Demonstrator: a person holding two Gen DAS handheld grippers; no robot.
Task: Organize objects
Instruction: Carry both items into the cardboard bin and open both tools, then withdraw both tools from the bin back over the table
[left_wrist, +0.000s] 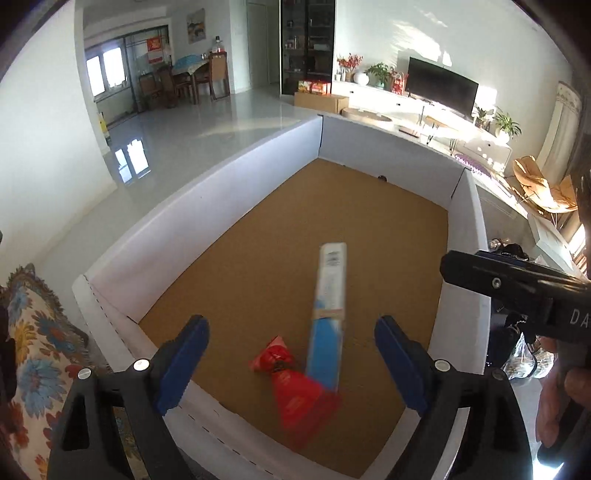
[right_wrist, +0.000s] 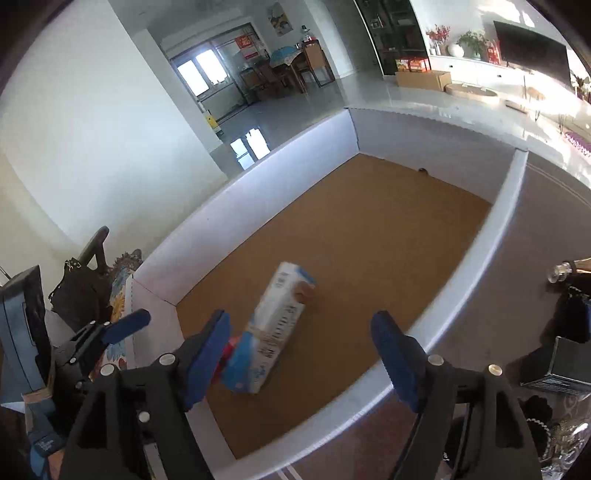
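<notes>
A white-walled box (left_wrist: 236, 177) with a brown cardboard floor fills both views (right_wrist: 280, 177). A long blue-and-white carton (left_wrist: 328, 314) lies on the floor, partly over a red packet (left_wrist: 291, 384). The carton (right_wrist: 269, 332) and a sliver of the red packet (right_wrist: 227, 350) also show in the right wrist view. My left gripper (left_wrist: 291, 365) is open above the box's near end, over both items, holding nothing. My right gripper (right_wrist: 299, 358) is open above the near wall, over the carton's near end, holding nothing. The right gripper's body (left_wrist: 517, 291) shows at the right of the left wrist view.
A floral cushion (left_wrist: 33, 350) lies left of the box. Dark boxes and a glass item (right_wrist: 565, 332) sit on the grey surface to the right. A black bag (right_wrist: 77, 291) stands at the left. A living room with a TV (left_wrist: 439, 85) lies beyond.
</notes>
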